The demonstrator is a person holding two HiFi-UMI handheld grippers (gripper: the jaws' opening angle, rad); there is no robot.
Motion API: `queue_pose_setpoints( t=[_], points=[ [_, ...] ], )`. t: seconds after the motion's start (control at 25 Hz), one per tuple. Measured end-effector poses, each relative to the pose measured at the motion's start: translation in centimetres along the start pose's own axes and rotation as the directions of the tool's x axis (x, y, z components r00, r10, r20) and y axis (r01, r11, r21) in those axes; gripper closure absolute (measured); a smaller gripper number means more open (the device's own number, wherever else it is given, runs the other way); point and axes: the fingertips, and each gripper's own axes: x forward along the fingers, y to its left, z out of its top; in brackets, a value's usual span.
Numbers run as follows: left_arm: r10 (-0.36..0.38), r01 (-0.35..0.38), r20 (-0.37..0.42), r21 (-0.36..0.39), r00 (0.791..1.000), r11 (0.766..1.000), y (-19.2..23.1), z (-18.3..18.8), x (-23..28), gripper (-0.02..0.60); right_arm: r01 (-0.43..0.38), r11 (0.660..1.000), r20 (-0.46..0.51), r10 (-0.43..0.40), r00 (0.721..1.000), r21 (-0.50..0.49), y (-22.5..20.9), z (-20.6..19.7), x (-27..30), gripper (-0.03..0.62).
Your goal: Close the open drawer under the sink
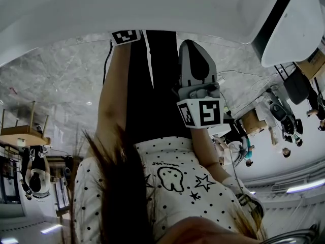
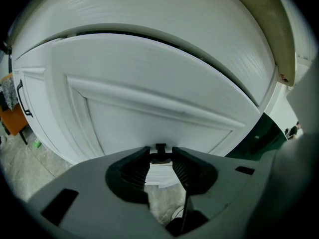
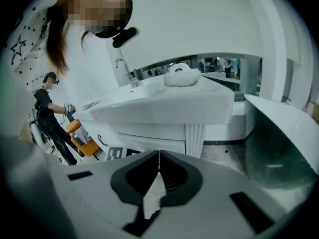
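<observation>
The white drawer front fills the left gripper view, with a dark gap between it and the panel above. My left gripper is pressed up to it, jaws narrowly apart and closed on a small black handle. In the head view only its marker cube shows. My right gripper is shut and empty. It is held away from the cabinet and faces the white sink and faucet. The right gripper hangs beside the person's dark trouser leg.
A white bundle lies on the sink's rim. Another person stands at the left by an orange chair. A white curved lid over a dark bin is at the right. Grey marble floor lies below.
</observation>
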Motion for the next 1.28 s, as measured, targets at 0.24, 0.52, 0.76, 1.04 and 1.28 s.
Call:
queue_pose_setpoints(
  t=[0.24,0.52,0.76,1.04,1.28],
  points=[
    [0.004,-0.004,-0.005,-0.002,1.000,1.000,0.0,-0.2,-0.1,0.440,-0.004,1.000,-0.003,0.004,1.000,0.003,0.1,0.1,0.3,0.579],
    [0.011,-0.012,-0.025,-0.013,1.000,1.000,0.1,-0.6,-0.2,0.440,-0.007,1.000,-0.006,0.007,1.000,0.000,0.0,0.3,0.6,0.580],
    [0.009,-0.010,-0.029,-0.019,1.000,1.000,0.1,-0.7,-0.2,0.440,-0.013,1.000,-0.008,0.013,1.000,-0.004,0.2,0.3,0.8,0.580],
    [0.002,-0.003,-0.030,-0.026,1.000,1.000,-0.1,-0.8,-0.1,0.440,-0.023,1.000,-0.004,0.023,1.000,-0.012,0.5,0.4,0.6,0.579],
    [0.077,-0.078,-0.083,-0.010,0.994,0.997,1.3,-2.2,-0.8,0.440,-0.031,0.999,0.004,0.031,0.999,-0.024,0.8,0.2,-0.1,0.580]
  ],
)
